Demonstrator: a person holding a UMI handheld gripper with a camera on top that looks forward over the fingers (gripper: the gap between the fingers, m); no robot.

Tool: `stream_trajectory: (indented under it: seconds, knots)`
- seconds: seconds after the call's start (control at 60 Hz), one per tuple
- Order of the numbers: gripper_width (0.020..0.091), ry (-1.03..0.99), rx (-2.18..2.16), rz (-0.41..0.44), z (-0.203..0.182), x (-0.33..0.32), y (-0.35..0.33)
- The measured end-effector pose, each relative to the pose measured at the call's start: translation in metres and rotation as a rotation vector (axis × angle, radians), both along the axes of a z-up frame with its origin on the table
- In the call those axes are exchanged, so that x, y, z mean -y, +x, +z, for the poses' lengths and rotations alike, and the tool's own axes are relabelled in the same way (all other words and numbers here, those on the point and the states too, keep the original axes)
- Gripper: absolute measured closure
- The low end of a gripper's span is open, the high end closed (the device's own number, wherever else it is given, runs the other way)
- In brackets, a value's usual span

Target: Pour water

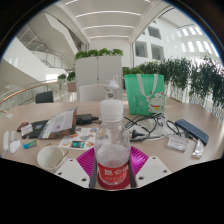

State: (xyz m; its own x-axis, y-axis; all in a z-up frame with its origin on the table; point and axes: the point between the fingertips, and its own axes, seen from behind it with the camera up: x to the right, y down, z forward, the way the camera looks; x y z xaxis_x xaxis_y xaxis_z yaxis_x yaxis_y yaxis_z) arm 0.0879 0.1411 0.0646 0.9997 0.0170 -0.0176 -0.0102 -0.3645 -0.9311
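Between the gripper's (113, 170) pinching fingers, a capped water bottle (112, 145) stands upright, white cup (50, 157) nearby.

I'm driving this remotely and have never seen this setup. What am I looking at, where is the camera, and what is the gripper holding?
The one view comes from a camera riding on a hand-held gripper, looking forward along its two fingers. Their pink pads press both sides of a clear water bottle with a red label, so it is held. Just left of the fingers stands a white cup. Beyond lies a cluttered round table with papers, cables, a phone and a green bag. Planters stand behind.
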Motion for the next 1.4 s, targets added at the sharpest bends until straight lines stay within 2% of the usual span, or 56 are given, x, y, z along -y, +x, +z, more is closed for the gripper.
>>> stream_trajectory:
  seconds: [0.083,0.117,0.217,0.333,0.383,0.467,0.5,0.567,0.583,0.8,0.95,1.1,1.117,1.133,1.2,1.217,1.4]
  knots:
    - [0.0628,-0.035,-0.006,-0.008,-0.033,0.002,0.0]
    - [0.0627,-0.005,-0.008,-0.004,-0.018,-0.003,-0.001]
    - [0.0627,-0.009,-0.015,-0.002,-0.031,0.001,0.003]
    - [0.0628,-0.003,-0.01,-0.004,-0.024,0.002,0.0]
    - [0.0602,-0.014,-0.017,-0.005,-0.024,0.002,0.0]
    - [0.0525,-0.07,-0.035,-0.027,-0.026,0.01,0.003]
    - [0.0455,-0.087,-0.038,-0.037,-0.029,0.015,0.004]
    - [0.0266,-0.084,-0.035,-0.047,-0.02,0.03,0.003]
    - [0.0249,-0.084,-0.033,-0.051,-0.018,0.036,0.003]
    - [0.0263,-0.123,-0.049,-0.077,0.011,0.118,-0.022]
    - [0.0262,-0.129,0.019,-0.094,0.062,0.207,-0.065]
    - [0.0258,-0.086,0.086,-0.053,0.125,0.293,-0.147]
    - [0.0256,-0.072,0.088,-0.046,0.113,0.305,-0.142]
    - [0.0257,-0.069,0.079,-0.048,0.136,0.306,-0.158]
    - [0.0258,-0.056,0.043,-0.042,0.167,0.331,-0.194]
    - [0.026,-0.054,0.033,-0.041,0.158,0.345,-0.196]
    - [0.0256,-0.087,-0.019,-0.078,0.192,0.402,-0.223]
